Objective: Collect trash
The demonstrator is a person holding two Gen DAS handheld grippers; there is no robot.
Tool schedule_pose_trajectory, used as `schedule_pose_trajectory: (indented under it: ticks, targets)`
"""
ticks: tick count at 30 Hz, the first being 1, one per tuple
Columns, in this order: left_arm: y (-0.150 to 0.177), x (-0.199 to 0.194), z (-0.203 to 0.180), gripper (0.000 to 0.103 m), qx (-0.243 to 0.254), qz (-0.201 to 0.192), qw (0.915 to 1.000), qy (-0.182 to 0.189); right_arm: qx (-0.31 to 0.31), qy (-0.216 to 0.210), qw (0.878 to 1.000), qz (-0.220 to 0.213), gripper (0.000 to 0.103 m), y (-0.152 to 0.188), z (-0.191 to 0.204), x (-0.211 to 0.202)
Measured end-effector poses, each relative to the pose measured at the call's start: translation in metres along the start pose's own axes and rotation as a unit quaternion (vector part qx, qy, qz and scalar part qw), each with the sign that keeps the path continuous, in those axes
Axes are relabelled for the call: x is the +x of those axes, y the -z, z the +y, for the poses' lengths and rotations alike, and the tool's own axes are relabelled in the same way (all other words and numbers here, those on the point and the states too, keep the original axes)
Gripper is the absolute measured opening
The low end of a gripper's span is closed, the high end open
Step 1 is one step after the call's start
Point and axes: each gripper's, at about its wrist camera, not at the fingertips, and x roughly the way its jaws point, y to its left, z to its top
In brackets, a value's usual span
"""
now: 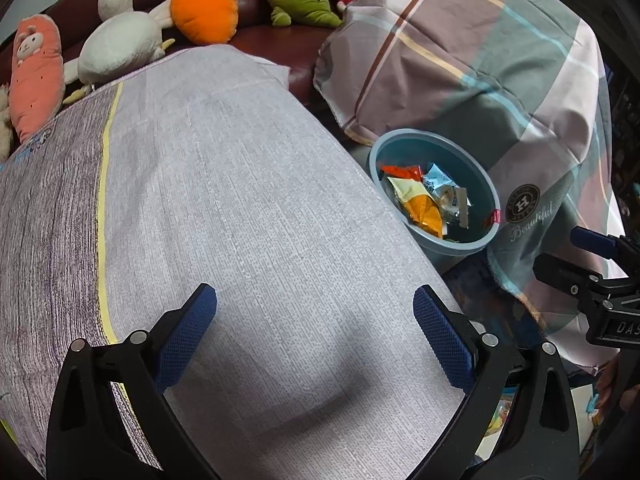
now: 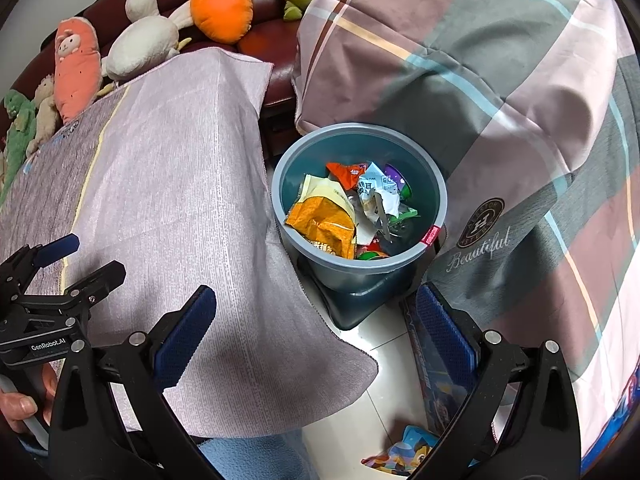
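A blue-grey trash bin [image 2: 434, 196] stands on the floor between the cloth-covered table and a plaid-draped piece of furniture; it also shows in the left wrist view [image 1: 490, 194]. Several crumpled snack wrappers [image 2: 328, 220] lie inside it, orange, white and red [image 1: 424, 200]. My left gripper [image 1: 315, 332] is open and empty above the grey tablecloth [image 1: 240, 200]. My right gripper [image 2: 316, 332] is open and empty, just short of the bin and above the cloth's hanging corner. Each gripper appears at the edge of the other's view.
A plaid cloth [image 2: 500, 80] marked "Beautiful" drapes the furniture on the right. Plush toys sit on the brown sofa behind: an orange carrot [image 1: 204, 6], a white duck [image 1: 120, 40], a pink carrot [image 1: 36, 72]. A colourful packet [image 2: 404, 456] lies on the white floor tiles.
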Motion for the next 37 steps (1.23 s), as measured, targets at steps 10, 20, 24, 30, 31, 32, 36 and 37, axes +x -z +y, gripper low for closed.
schedule_pose_trajectory:
  ticks: [10,20,24,30,31,32,36,37]
  targets:
    - [0.0016,0.0032,0.0033,0.099,-0.005,0.0,1.0,-0.005,0.0,0.002,1.0,0.003,0.096,-0.0002,-0.0004,0.0033]
    - [0.0018,0.0031,0.0045,0.099,-0.007,0.0,0.9999,-0.009,-0.004,0.004,1.0,0.003,0.096,-0.0025,0.0029,0.0039]
    - [0.0015,0.0039,0.0052,0.099,-0.009,0.001,0.9999,-0.011,-0.004,0.005,1.0,0.005,0.096,-0.004,0.0036,0.0043]
    - [0.0009,0.0053,0.0057,0.099,-0.012,0.003,0.9997,-0.019,-0.007,0.008,1.0,0.008,0.096,-0.0065,0.0068,0.0057]
    - [0.0009,0.0058,0.0059,0.099,-0.014,0.004,0.9997,-0.02,-0.006,0.008,1.0,0.008,0.096,-0.007,0.0069,0.0059]
    - [0.0007,0.0063,0.0065,0.099,-0.017,0.005,0.9997,-0.019,-0.006,0.008,1.0,0.008,0.096,-0.0074,0.0072,0.0059]
    - [0.0016,0.0088,0.0084,0.099,-0.019,0.01,0.9996,-0.019,-0.007,0.01,1.0,0.007,0.096,-0.008,0.0082,0.0067]
    - [0.0019,0.0089,0.008,0.099,-0.018,0.01,0.9996,-0.02,-0.007,0.011,1.0,0.007,0.096,-0.008,0.0087,0.0071]
